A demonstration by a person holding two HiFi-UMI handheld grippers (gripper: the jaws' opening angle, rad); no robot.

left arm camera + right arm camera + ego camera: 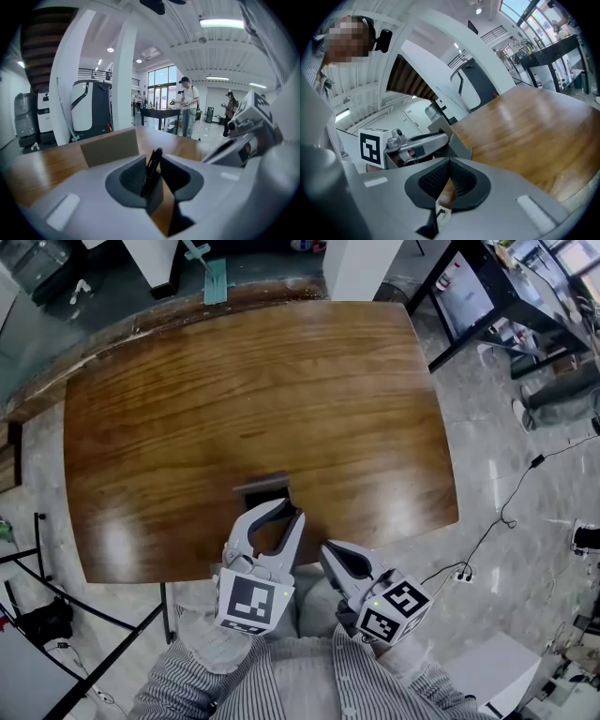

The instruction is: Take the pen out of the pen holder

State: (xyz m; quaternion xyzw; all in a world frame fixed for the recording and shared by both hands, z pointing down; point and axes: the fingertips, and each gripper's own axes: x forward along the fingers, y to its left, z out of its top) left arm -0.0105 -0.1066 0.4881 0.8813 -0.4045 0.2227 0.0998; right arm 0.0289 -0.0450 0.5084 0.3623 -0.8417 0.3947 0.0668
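Observation:
A grey box-shaped pen holder [261,487] [110,146] stands near the front edge of the wooden table [281,381]. My left gripper [289,510] [154,159] reaches over it from the near side. In the left gripper view a black pen [152,168] stands tilted between the jaws and leans on the left pad; the right pad stands apart from it, so the gripper is open. My right gripper [325,546] [450,161] hangs just right of the left one at the table's front edge, shut with nothing in it. Its view shows the left gripper [417,140] beside it.
A black-framed table [469,296] stands on the floor at the upper right, with cables [506,512] trailing below it. A black stand [37,568] sits at the left. In the left gripper view, people [189,112] stand far behind the table.

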